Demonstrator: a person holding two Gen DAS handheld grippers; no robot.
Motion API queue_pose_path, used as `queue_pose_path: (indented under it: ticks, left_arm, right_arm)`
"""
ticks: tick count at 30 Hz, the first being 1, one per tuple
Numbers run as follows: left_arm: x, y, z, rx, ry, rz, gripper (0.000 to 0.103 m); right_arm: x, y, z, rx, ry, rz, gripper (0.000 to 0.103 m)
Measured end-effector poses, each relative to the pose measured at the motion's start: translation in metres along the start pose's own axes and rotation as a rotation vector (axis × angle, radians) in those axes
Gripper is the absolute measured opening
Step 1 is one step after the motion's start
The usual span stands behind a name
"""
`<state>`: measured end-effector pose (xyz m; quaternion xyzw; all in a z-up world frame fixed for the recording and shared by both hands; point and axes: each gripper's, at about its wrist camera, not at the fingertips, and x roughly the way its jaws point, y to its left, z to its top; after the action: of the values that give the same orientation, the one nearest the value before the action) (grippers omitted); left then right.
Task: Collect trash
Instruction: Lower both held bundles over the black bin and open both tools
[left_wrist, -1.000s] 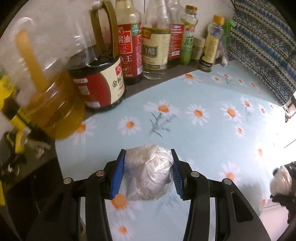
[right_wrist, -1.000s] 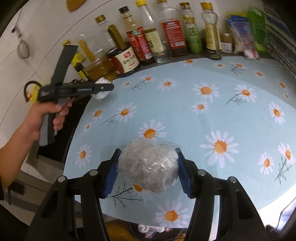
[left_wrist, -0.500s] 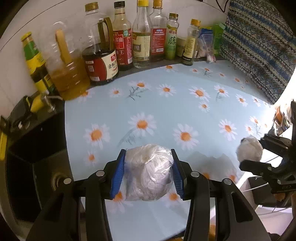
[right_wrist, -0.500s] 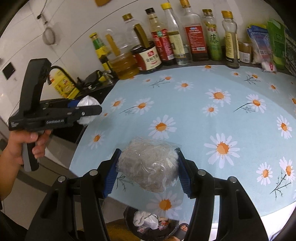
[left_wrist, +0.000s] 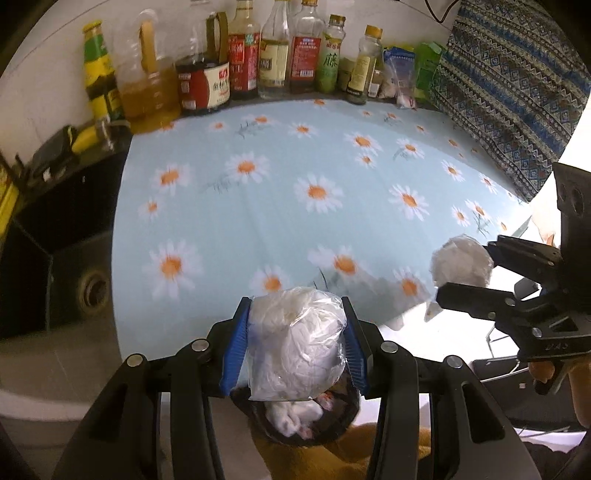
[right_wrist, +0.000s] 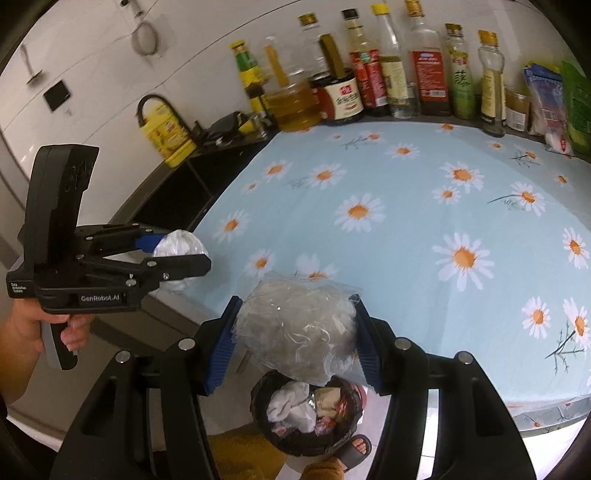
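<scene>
The left claw (left_wrist: 295, 339) pinches a white crumpled bag (left_wrist: 299, 347) above the bin (left_wrist: 332, 430). The right claw (right_wrist: 295, 332) pinches a clear crinkly bag (right_wrist: 295, 328) above it too.

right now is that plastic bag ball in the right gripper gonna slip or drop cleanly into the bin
The plastic bag ball looks crumpled and springy, so it probably weighs little and may puff out once the right gripper opens. Its glossy film could slide. It hangs over the bin, so it would likely land inside.
</scene>
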<state>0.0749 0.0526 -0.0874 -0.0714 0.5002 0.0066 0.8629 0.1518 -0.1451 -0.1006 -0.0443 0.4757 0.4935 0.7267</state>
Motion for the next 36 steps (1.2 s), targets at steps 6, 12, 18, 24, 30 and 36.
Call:
queue_pose_path:
  ticks: [6, 12, 18, 24, 30, 36]
  left_arm:
    - [0.005, -0.001, -0.041, -0.073, 0.037, -0.015, 0.045]
    - [0.013, -0.001, -0.075, -0.135, 0.075, -0.051, 0.045]
    - [0.032, 0.001, -0.107, -0.194, 0.137, -0.065, 0.045]
    - [0.054, 0.002, -0.140, -0.275, 0.202, -0.103, 0.045]
    - [0.074, -0.003, -0.164, -0.331, 0.253, -0.124, 0.045]
    - [0.087, 0.000, -0.177, -0.387, 0.277, -0.147, 0.046]
  right_arm:
    - [0.015, 0.014, -0.027, -0.046, 0.084, 0.029, 0.058]
    - [0.031, 0.022, -0.047, -0.072, 0.161, 0.049, 0.058]
    - [0.053, 0.026, -0.069, -0.080, 0.242, 0.058, 0.058]
    - [0.073, 0.033, -0.080, -0.063, 0.297, 0.062, 0.058]
    - [0.085, 0.036, -0.081, -0.053, 0.323, 0.060, 0.059]
    - [0.088, 0.033, -0.076, -0.032, 0.322, 0.069, 0.059]
